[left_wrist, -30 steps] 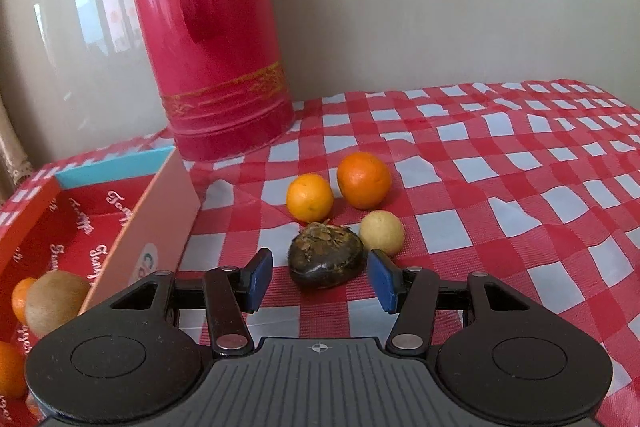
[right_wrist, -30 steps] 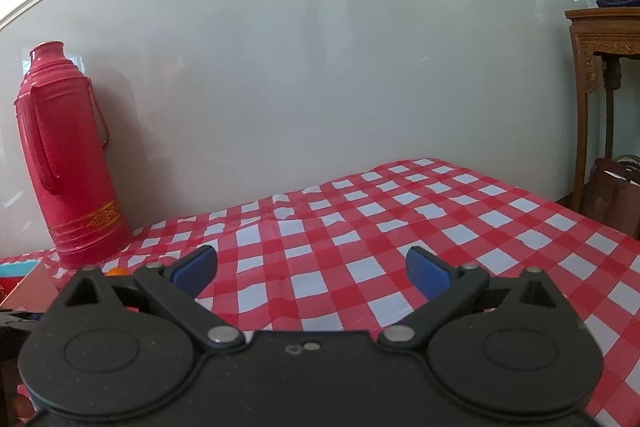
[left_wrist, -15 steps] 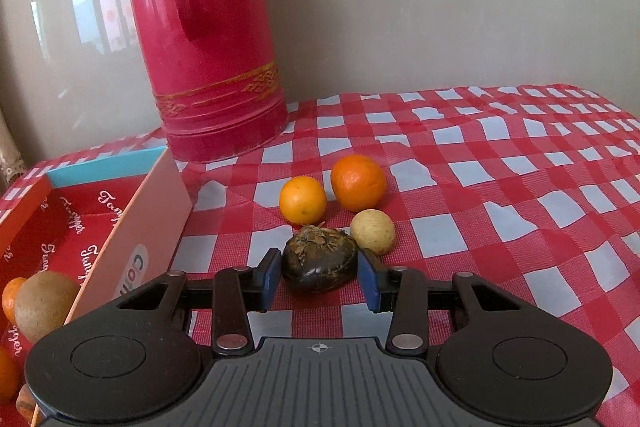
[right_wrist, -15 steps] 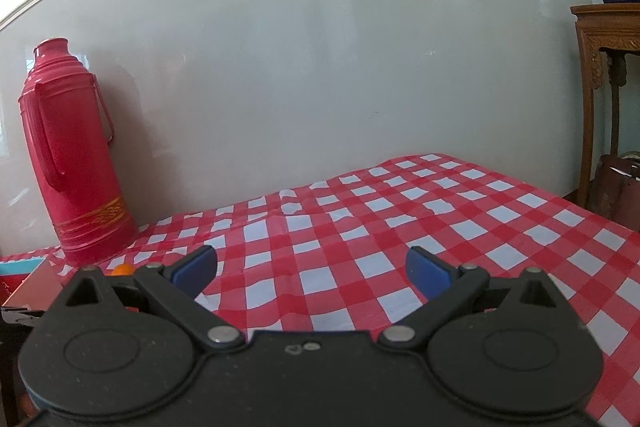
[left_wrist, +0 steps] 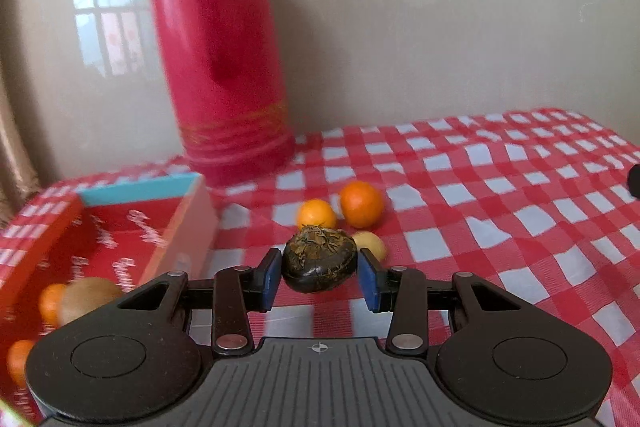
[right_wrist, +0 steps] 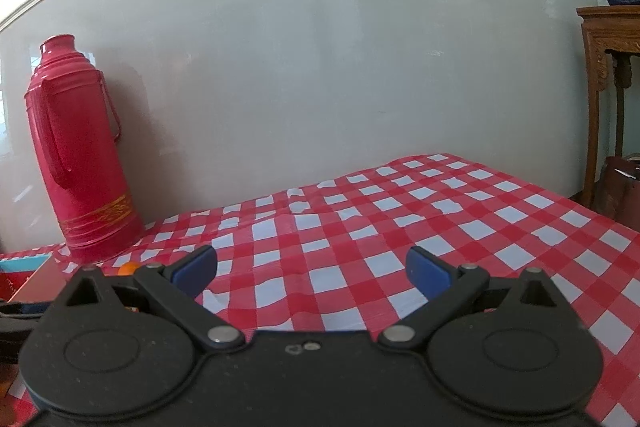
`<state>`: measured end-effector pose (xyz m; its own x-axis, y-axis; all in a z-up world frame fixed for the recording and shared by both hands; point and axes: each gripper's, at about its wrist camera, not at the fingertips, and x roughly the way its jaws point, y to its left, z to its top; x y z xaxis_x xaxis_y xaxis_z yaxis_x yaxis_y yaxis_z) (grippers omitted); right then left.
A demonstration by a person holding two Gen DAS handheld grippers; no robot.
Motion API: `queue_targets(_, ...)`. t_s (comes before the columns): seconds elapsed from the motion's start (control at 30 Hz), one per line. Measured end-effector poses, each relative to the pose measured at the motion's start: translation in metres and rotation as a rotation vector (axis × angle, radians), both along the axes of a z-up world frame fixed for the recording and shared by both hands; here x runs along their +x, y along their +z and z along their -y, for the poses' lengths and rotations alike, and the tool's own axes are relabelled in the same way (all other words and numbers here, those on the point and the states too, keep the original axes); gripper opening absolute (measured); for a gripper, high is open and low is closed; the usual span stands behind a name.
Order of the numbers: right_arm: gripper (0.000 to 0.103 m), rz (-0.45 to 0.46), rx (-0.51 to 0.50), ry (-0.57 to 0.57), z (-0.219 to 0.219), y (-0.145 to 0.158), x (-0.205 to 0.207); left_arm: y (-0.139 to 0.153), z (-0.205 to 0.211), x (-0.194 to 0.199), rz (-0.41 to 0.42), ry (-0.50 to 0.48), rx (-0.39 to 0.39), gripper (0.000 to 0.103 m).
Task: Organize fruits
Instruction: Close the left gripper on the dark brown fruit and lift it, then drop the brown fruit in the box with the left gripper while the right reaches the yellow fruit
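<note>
Now our left gripper (left_wrist: 319, 277) squeezes the dark fruit (left_wrist: 319, 262); two oranges (left_wrist: 361, 203) and the red flask (left_wrist: 222, 67) sit at twelve o'clock. We see the box (left_wrist: 120, 227) at nine o'clock. Our right gripper (right_wrist: 312, 269) gapes wide, holding nothing.

box floor (left_wrist: 120, 247): white cursive lettering repeated all over the red lining, but it's too smeared by blur to make out any word

box outer wall (left_wrist: 188, 227): there's a faint printed mark low on the pale side, can't read it here

thermos (left_wrist: 216, 47): only gold bands near the base, no lettering I can read

left gripper body (left_wrist: 319, 347): small crosshair mark in a circle, no text with it

right gripper body (right_wrist: 300, 347): no legible marking
</note>
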<state>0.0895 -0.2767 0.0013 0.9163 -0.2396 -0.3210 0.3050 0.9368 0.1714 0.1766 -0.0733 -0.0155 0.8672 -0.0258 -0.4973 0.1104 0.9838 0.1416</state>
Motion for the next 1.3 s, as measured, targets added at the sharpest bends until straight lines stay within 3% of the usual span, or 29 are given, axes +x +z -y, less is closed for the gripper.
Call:
queue_targets(0.2, 0.096, -0.005, -0.016, 0.031, -0.013, 0.0, 0.003, 0.023, -0.04, -0.027, 0.087, 0.115, 0.018, 0.041)
queue_targets(0.33, 0.096, -0.006, -0.031, 0.057, -0.026, -0.001, 0.005, 0.03, -0.079, -0.039, 0.12, 0.261, 0.025, 0.041)
queue_targets(0.57, 0.096, -0.019, -0.058, 0.11, -0.05, -0.002, 0.012, 0.016, -0.136, -0.039, 0.026, 0.429, -0.01, 0.041)
queue_targets(0.8, 0.096, -0.031, -0.074, 0.159, -0.072, -0.002, 0.019, 0.005, -0.153, -0.034, -0.045, 0.448, -0.043, 0.042)
queue_targets(0.83, 0.096, -0.029, -0.073, 0.165, -0.074, -0.001, 0.02, 0.005, -0.153, -0.035, -0.048, 0.446, -0.041, 0.045)
queue_targets(0.93, 0.096, -0.025, -0.08, 0.185, -0.08, 0.002, 0.022, 0.007, -0.155, -0.036, -0.039, 0.464, -0.059, 0.093)
queue_targets(0.97, 0.096, -0.024, -0.084, 0.191, -0.082, 0.003, 0.023, 0.009, -0.154, -0.04, -0.013, 0.487, -0.05, 0.101)
queue_targets(1.3, 0.092, -0.066, -0.091, 0.271, -0.102, 0.006, 0.045, 0.027, -0.193, -0.077, 0.082, 0.554, -0.097, 0.103)
